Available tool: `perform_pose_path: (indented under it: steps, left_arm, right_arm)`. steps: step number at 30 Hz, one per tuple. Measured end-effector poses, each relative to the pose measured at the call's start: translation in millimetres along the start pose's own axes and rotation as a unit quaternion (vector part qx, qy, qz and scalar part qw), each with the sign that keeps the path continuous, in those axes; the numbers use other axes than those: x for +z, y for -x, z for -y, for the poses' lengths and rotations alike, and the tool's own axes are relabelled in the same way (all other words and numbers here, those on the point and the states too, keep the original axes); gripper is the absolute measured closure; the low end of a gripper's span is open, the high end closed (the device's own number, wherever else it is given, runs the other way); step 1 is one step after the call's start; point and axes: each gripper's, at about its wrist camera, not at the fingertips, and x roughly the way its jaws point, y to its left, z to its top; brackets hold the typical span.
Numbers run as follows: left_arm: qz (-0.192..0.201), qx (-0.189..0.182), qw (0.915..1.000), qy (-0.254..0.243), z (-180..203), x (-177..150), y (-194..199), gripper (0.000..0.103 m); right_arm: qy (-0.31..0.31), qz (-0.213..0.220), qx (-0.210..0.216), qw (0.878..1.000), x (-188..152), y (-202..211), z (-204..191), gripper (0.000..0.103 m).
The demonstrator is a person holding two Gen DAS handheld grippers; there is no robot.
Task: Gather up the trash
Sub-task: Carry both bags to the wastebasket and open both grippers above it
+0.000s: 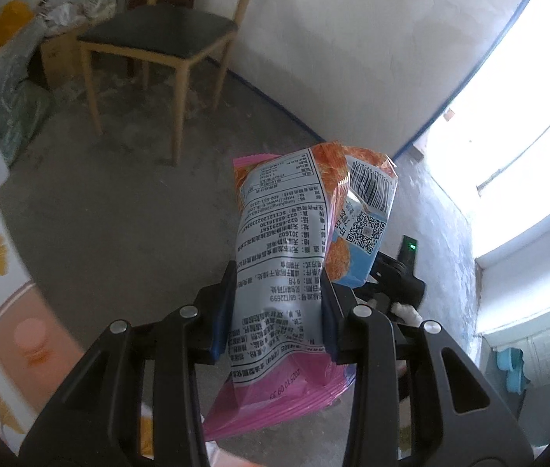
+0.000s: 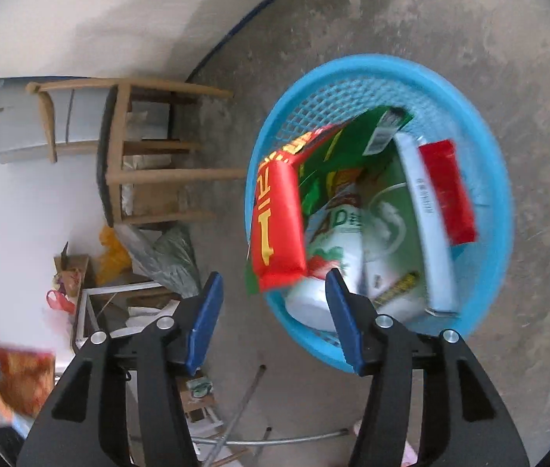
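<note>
Left gripper (image 1: 277, 307): jaws clenched on a snack packet (image 1: 279, 272), blue pads pressing its two sides; the packet stands up between them, its printed grey back toward the camera, its pink bottom edge hanging below the pads at 6 o'clock, its top reaching toward 12 o'clock.
Second wrapper (image 1: 364, 214): orange and light blue with a barcode and a square code, just beside the held packet at its 2 o'clock; whether it is a separate piece I cannot tell.
Right gripper (image 2: 275, 319): jaws released, wide apart, nothing between the pads.
Red wrapper (image 2: 277, 225): blurred, with yellow lettering, at 12 o'clock from the right jaws, apart from both pads, over the near-left rim of the basket.
Basket (image 2: 485, 148): blue plastic mesh, round, on the concrete floor (image 2: 430, 19), at 1 o'clock from the right jaws.
Basket contents: green packet (image 2: 356, 144) leaning along the left side; white and green carton (image 2: 341, 241); long white box (image 2: 426, 225); red packet (image 2: 448, 190) at the right wall.
Chair (image 1: 158, 50): wooden, dark seat, at 11 o'clock in the left wrist view, well apart from the held packet.
</note>
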Motion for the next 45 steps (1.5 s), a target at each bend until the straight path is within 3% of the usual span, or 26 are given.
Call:
perform_pose_path:
  steps: [5,12,15,16,20,23,31,33,37,42,45]
  left_arm:
    - [-0.071,-0.023,0.9972,0.009,17.1,16.1,-53.0,0.067]
    - [-0.135,-0.034,0.9895,0.039,35.5,43.8,-136.4,0.066]
    - [-0.153,-0.045,0.9854,0.06,38.8,45.5,-172.4,0.056]
    - [-0.159,-0.044,0.984,0.068,37.1,45.8,-182.7,0.048]
    - [-0.16,-0.033,0.9797,0.117,26.6,36.2,-205.1,0.038]
    - [-0.166,-0.057,0.9749,0.137,19.1,24.8,-195.3,0.037]
    - [-0.116,-0.091,0.9792,0.139,9.9,42.3,-152.0,0.036]
    - [-0.112,-0.101,0.9772,0.149,16.0,45.4,-157.2,0.035]
    - [-0.103,-0.108,0.9736,0.172,27.3,46.2,-182.0,0.02]
    - [-0.104,-0.119,0.9649,0.21,26.2,39.9,-207.0,0.019]
    - [-0.101,-0.134,0.9613,0.218,19.8,38.3,-200.0,0.019]
  right_arm:
    - [0.008,0.027,0.035,0.999,-22.2,63.2,17.3,0.049]
    - [-0.007,0.056,0.023,0.998,-67.4,136.6,59.2,0.049]
    - [-0.03,0.064,0.012,0.997,-86.9,160.2,86.8,0.049]
    - [-0.042,0.062,0.005,0.997,-93.9,165.7,98.0,0.049]
    - [-0.072,0.059,-0.019,0.995,-107.5,172.8,126.7,0.049]
    - [-0.074,0.063,-0.031,0.995,-110.6,175.0,134.0,0.049]
    - [-0.025,0.07,-0.009,0.997,-98.4,164.8,88.6,0.05]
    - [-0.017,0.067,0.001,0.998,-98.7,160.7,76.6,0.05]
    - [-0.011,0.068,0.014,0.998,-107.7,160.8,62.1,0.049]
    - [-0.01,0.067,-0.006,0.998,-121.6,170.7,67.8,0.05]
    - [-0.006,0.071,-0.027,0.997,-124.5,178.2,71.2,0.049]
